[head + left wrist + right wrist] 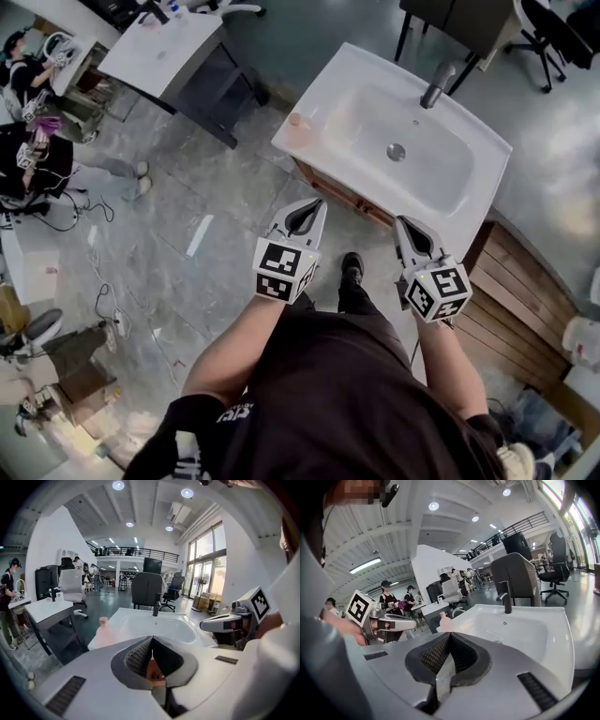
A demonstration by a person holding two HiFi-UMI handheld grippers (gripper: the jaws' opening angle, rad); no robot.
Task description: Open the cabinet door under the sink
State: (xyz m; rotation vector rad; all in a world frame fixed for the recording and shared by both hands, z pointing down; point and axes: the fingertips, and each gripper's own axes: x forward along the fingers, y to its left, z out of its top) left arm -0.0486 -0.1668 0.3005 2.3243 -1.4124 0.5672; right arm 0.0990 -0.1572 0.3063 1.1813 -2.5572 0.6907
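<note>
The left hand-held gripper (317, 206) is shut tight with nothing in it. The right hand-held gripper (403, 225) is shut and empty too. The wooden cabinet door (339, 192) sits under the white sink (487, 173), just ahead of both.

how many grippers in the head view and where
2. The left gripper is held before the sink's front edge, on the pink bottle's side. The right gripper is beside it, further along that edge. Both are shut and empty.
</note>
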